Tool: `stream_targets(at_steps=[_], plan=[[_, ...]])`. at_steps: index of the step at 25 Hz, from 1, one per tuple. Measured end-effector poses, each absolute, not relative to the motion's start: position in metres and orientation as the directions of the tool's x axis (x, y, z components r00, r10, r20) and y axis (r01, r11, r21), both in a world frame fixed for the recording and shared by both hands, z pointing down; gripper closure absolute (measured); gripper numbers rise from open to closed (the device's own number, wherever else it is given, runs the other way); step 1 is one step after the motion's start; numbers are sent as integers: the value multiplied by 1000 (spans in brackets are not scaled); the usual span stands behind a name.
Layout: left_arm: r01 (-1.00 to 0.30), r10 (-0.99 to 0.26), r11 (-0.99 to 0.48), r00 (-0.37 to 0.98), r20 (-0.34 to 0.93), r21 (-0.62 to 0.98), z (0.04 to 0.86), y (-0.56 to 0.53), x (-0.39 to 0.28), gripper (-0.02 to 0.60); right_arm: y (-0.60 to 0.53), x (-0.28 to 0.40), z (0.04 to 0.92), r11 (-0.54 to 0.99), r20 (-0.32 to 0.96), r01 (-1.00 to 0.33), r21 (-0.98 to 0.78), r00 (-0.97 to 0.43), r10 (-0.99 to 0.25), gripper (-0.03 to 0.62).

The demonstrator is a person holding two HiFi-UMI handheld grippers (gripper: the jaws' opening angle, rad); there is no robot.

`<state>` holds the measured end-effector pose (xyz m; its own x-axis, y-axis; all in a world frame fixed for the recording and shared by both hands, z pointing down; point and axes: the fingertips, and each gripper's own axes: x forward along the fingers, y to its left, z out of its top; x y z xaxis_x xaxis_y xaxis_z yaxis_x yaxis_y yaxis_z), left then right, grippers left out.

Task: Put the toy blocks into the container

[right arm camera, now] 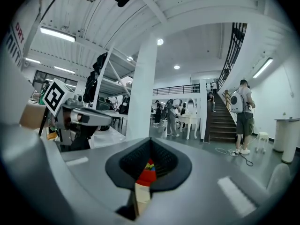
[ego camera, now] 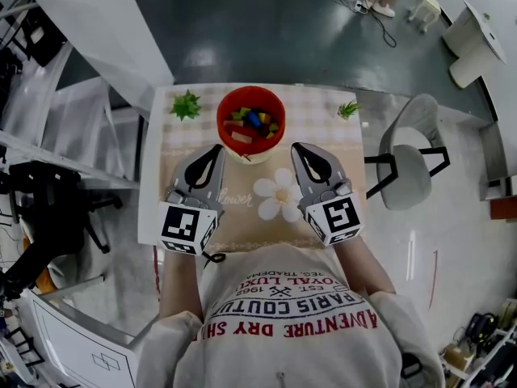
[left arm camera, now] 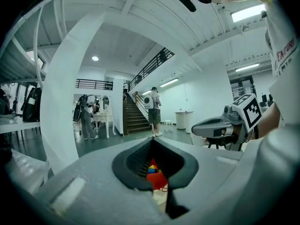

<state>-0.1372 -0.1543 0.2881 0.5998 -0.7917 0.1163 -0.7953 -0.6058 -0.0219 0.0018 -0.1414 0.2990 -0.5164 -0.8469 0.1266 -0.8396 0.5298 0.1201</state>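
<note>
Since the coloured toy blocks (ego camera: 254, 120) are lying inside the round red plastic container (ego camera: 250, 90), the person is holding the left gripper (ego camera: 217, 149) and right gripper (ego camera: 296, 147) closed and empty beside it.

Open indoor hall: white column (right arm camera: 143, 93), staircase (left arm camera: 136, 121), ceiling strip lights (right arm camera: 57, 34).

The shirt (ego camera: 291, 318) reads PARIS COUTUR, ADVENTURE DRY; the tablecloth (ego camera: 242, 217), lower
</note>
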Motion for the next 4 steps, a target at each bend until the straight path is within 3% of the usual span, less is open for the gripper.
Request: stream_targets(at_steps=[4], plan=[[-800,-796,-600,594,118,-20,289,-153,-139,574,-139,-2,300,542,119,-830,135,-529,-840,592]])
